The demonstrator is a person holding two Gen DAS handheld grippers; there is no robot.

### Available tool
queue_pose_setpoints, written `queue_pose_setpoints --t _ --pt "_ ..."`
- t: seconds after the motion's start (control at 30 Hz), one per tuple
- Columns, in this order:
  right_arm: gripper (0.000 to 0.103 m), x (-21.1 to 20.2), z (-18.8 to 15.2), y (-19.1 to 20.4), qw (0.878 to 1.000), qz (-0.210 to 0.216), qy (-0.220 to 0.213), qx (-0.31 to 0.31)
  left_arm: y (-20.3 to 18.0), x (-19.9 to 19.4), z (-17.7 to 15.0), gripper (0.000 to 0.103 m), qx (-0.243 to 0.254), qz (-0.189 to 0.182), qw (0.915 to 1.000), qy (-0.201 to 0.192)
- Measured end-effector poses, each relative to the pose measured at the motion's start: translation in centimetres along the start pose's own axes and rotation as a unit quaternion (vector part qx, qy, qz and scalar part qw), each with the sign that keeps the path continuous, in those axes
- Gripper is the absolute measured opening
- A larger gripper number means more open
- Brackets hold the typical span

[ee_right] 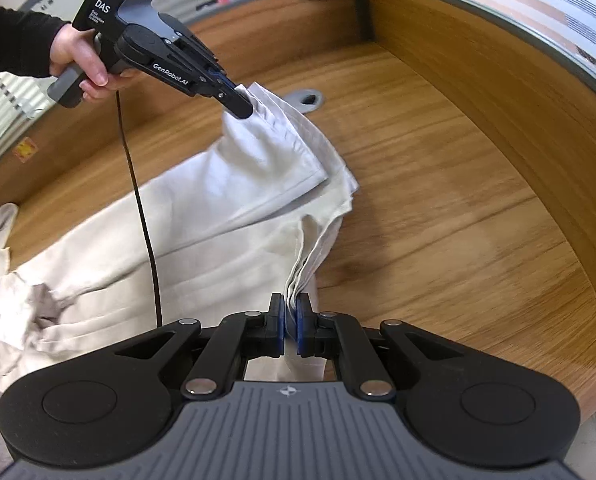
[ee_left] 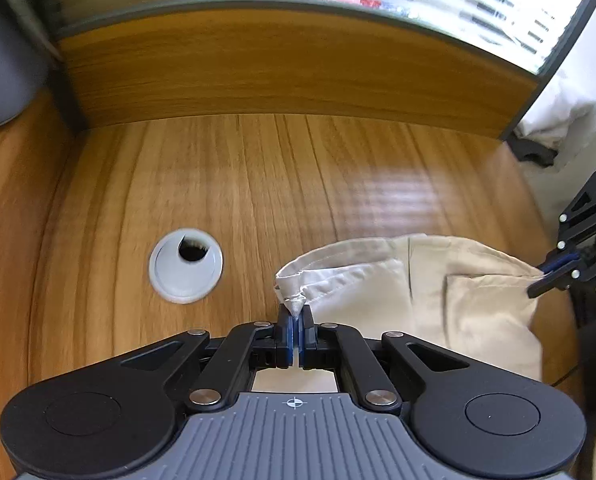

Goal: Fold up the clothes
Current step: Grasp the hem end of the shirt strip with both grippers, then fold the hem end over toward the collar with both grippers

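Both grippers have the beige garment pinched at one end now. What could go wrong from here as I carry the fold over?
1. The left gripper holds only a small corner tip of the beige garment; a tug could pull it free.
2. The right gripper pinches a bunched stack of layers; some may slip out and spoil the fold.
3. The black cable hanging from the left gripper trails across the cloth and may snag or get folded in.

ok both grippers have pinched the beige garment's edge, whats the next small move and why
Probably lift both corners a little higher and carry them together over the rest of the cloth. The left gripper and right gripper are each shut on a corner of the beige garment, that end is already raised off the wooden desk, and most of the fabric lies flat behind it, ready to be folded over.
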State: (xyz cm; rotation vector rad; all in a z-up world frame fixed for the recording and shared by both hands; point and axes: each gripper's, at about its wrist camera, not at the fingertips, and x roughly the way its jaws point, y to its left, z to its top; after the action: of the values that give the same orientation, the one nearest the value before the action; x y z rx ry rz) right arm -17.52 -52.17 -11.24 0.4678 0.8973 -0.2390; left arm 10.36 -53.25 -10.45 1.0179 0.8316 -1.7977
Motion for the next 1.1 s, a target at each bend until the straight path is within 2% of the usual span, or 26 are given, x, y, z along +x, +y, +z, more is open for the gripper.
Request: queue_pose_setpoints --t 0.3,0.5,0.8,0.97,1.1 --pt "0.006 -1.3 -1.3 6.4 0.999 0.019 -0.006 -0.036 -2.5 -6.5 -6.1 0.004 -0.004 -0.025 0.9993 -0.029" --pt "0.006 -0.9 -3.1 12.4 0.997 0.033 0.008 -0.064 -4.1 -9.2 -11.5 0.004 -0.002 -0.009 0.9997 -0.023" --pt "0.006 1.5 -7.5 21.0 0.992 0.051 0.045 -0.107 -4.8 -10.3 -20.9 0.004 -0.031 0.026 0.9992 0.004" --pt "0.006 1.7 -9.3 24.1 0.992 0.043 0.045 -0.110 -5.0 -10.6 -23.7 0.004 -0.053 0.030 0.9981 0.000" --pt "0.017 2.2 -10.5 25.3 0.991 0.026 0.056 -0.123 -6.0 -10.4 -25.1 0.007 -0.048 0.022 0.9985 0.015"
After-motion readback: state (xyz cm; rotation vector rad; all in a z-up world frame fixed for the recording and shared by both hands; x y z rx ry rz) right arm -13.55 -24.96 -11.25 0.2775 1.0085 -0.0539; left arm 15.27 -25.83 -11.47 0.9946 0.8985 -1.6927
